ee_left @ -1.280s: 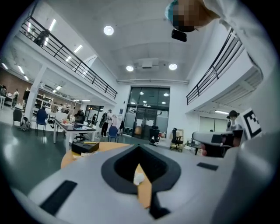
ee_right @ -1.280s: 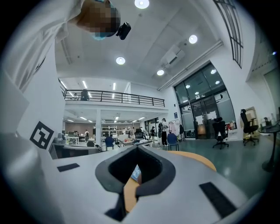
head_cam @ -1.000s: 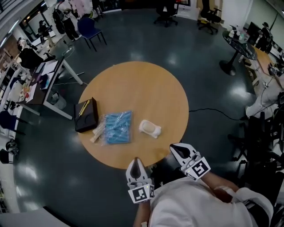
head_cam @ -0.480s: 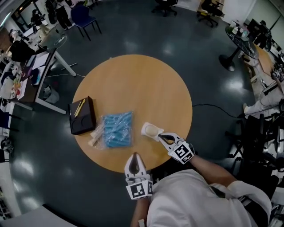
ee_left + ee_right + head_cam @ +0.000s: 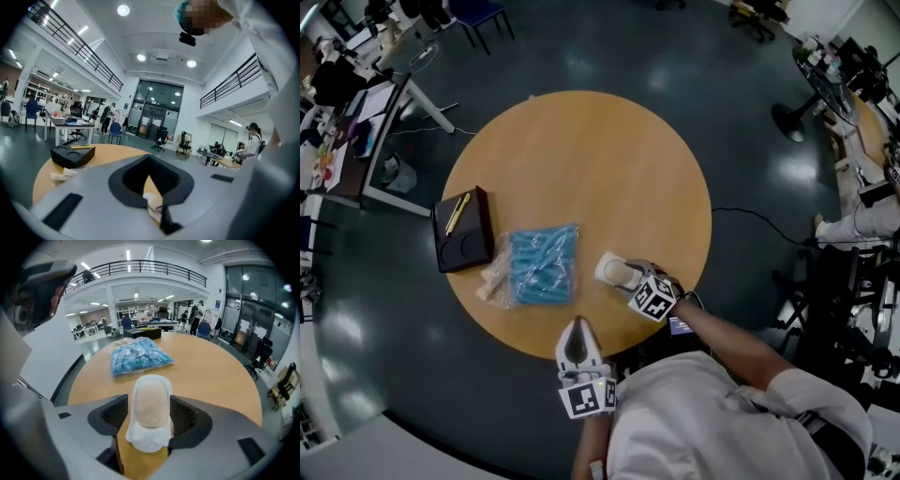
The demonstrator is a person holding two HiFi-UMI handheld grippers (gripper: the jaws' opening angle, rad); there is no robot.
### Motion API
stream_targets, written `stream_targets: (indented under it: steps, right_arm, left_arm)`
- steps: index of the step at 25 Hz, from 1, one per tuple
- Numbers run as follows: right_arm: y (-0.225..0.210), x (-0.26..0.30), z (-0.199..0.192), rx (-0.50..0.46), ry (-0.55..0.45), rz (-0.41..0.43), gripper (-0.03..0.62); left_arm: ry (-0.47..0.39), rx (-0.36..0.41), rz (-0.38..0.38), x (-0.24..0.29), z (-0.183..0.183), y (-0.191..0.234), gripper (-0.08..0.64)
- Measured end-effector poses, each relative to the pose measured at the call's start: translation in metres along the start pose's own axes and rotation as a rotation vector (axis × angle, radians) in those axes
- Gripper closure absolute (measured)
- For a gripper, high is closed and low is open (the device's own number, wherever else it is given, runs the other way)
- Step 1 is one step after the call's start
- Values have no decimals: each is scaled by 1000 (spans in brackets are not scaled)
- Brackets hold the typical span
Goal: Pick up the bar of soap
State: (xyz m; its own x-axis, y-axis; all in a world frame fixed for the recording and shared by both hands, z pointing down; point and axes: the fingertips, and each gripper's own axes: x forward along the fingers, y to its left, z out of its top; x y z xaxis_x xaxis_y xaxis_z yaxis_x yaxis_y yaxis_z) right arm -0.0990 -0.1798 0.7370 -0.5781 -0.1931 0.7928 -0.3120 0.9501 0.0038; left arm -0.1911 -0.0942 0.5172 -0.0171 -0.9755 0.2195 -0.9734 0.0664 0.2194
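Beige soap [image 5: 149, 408] (white dish [image 5: 143, 441]), blue packet [image 5: 138, 357], tan table [image 5: 211, 366], black box [image 5: 464, 239], seemingly yellow-striped.

On the table [image 5: 581, 159], a box [image 5: 461, 230] lies left of a bag [image 5: 542, 265], the soap [image 5: 612, 271] right of it.

White shirt [image 5: 694, 422], loose white sleeve [image 5: 806, 398]

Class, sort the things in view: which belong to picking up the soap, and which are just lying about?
Needed: bar of soap, lying in a white dish; right tongs, jaws opening with the soap between them.
Lying about: blue packet; black box; left tongs, shut.
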Motion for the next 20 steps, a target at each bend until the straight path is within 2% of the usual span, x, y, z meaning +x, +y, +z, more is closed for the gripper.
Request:
stream_targets:
  steps: [5, 13, 20]
  right_arm:
    - [-8, 26, -8, -61, 86, 11, 316]
    - [-13, 34, -9, -69, 144, 47, 304]
    - [-20, 35, -8, -184, 165, -15, 327]
  left_arm:
    - [13, 0, 37, 1, -1, 7, 554]
    - [44, -36, 69, 4, -10, 15, 554]
    - [43, -42, 88, 1, -12, 19, 554]
